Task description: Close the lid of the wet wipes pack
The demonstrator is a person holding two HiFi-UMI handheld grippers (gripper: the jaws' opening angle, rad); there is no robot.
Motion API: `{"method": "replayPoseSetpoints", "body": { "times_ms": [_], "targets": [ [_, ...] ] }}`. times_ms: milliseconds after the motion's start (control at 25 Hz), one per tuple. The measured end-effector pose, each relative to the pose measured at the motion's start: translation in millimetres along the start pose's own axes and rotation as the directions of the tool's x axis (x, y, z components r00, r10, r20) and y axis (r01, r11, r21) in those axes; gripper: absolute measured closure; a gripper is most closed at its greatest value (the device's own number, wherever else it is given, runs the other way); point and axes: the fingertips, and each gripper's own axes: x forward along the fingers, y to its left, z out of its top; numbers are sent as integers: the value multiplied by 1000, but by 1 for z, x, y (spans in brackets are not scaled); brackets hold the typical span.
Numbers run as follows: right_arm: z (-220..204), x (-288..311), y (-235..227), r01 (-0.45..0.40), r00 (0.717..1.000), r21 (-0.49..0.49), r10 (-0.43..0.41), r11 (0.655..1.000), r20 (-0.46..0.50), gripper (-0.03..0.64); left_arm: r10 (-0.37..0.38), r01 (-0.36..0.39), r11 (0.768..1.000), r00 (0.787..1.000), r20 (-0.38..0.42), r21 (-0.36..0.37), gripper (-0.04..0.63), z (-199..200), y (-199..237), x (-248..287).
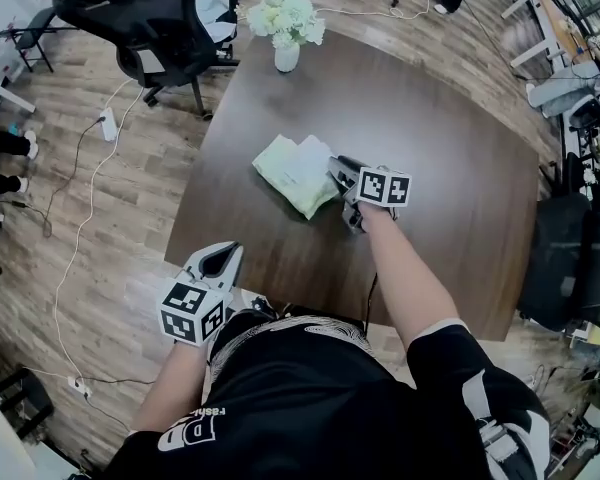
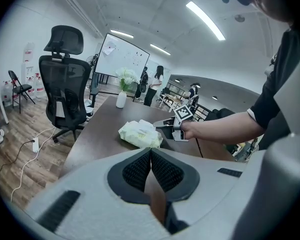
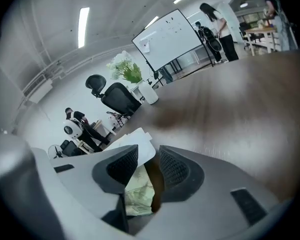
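Observation:
The wet wipes pack (image 1: 292, 176) is pale green and lies on the dark brown table (image 1: 440, 178), near its middle. Its white lid flap (image 1: 312, 156) is on the side toward my right gripper; I cannot tell whether it lies flat. My right gripper (image 1: 336, 170) is at the pack's right edge, its jaws open. In the right gripper view the pack (image 3: 139, 194) and the white flap (image 3: 136, 145) show through the gap of that gripper (image 3: 149, 156), with no pad pressing on them. My left gripper (image 1: 224, 255) hangs at the table's near left edge, shut and empty (image 2: 151, 156).
A white vase of pale flowers (image 1: 287, 28) stands at the table's far edge. A black office chair (image 1: 155, 23) is beyond the far left corner, dark chairs (image 1: 580, 258) stand at the right. A power strip and cables (image 1: 108, 123) lie on the wooden floor.

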Motion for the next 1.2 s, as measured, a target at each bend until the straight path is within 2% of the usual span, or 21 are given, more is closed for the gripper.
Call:
{"method": "replayPoseSetpoints", "body": {
  "times_ms": [120, 360, 520, 600, 1000, 1200],
  "targets": [
    [2, 4, 2, -31, 999, 50, 31, 998, 8, 495, 3, -3, 1000, 1000, 1, -6, 575, -1, 3, -1],
    [5, 0, 6, -23, 999, 27, 23, 999, 24, 502, 0, 0, 1000, 1000, 8, -4, 575, 0, 4, -1],
    [13, -7, 11, -14, 998, 8, 14, 1000, 55, 539, -8, 8, 1000, 1000, 8, 2, 575, 0, 4, -2],
    [17, -12, 14, -13, 997, -11, 14, 1000, 70, 574, -13, 13, 1000, 1000, 9, 5, 575, 0, 4, -1],
    [26, -24, 43, -20, 995, -133, 32, 991, 90, 589, -40, 39, 999, 999, 17, 26, 575, 4, -1, -2],
    [22, -30, 59, 1, 997, -257, 17, 966, 71, 591, -43, 42, 998, 999, 25, 36, 575, 4, -1, -7]
  ]
}}
